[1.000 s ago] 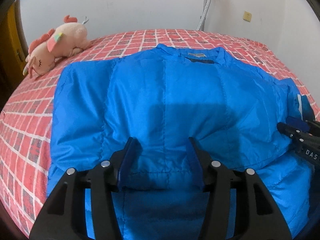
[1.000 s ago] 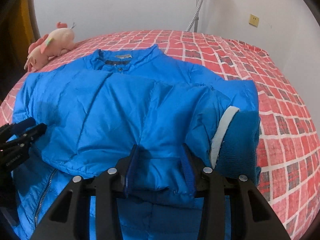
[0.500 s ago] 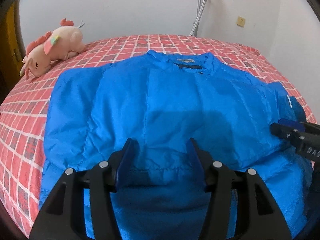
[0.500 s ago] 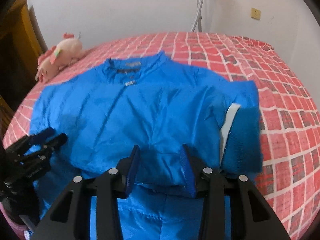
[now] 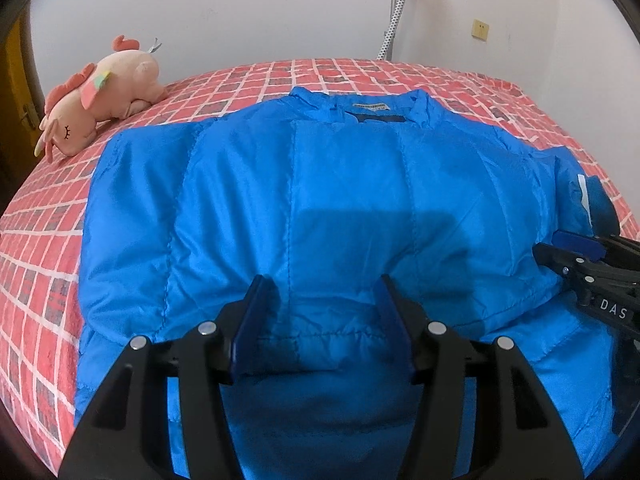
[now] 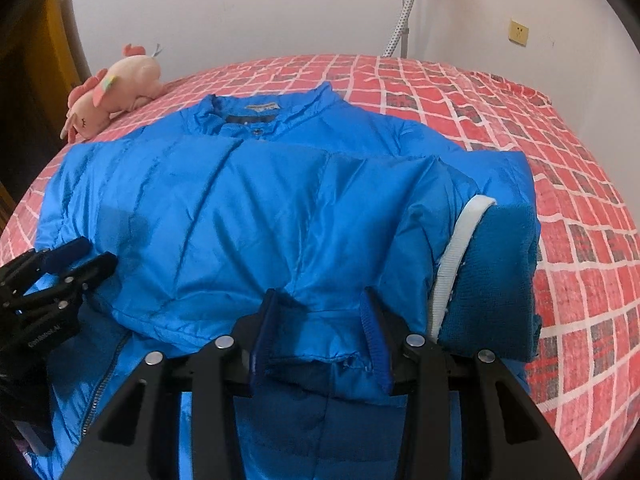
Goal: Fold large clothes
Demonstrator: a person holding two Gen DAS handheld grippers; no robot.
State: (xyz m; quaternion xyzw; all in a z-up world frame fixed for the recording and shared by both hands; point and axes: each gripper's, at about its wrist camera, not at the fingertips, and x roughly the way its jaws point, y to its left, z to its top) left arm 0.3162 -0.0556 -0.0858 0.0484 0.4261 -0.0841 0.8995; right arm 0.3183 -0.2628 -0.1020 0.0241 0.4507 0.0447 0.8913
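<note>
A bright blue padded jacket (image 5: 320, 200) lies collar away on the bed, its lower part folded up over its chest. My left gripper (image 5: 323, 284) is shut on the folded hem at the left of the fold, and the fabric bulges between its blue pads. In the right wrist view, my right gripper (image 6: 320, 294) is shut on the hem of the jacket (image 6: 260, 220) farther right. A dark blue knit cuff with a white band (image 6: 496, 272) lies just right of it. Each gripper shows at the edge of the other's view: right gripper (image 5: 550, 242), left gripper (image 6: 98, 252).
The bed's red brick-pattern cover (image 5: 40, 220) runs round the jacket on all far sides. A pink plush toy (image 5: 100, 96) lies at the far left corner. A white hose (image 5: 394, 20) and a wall socket (image 5: 480, 30) are on the wall behind.
The hem has stayed between both pairs of jaws. Both views have swayed a little over the jacket and come back; the fold lies as before.
</note>
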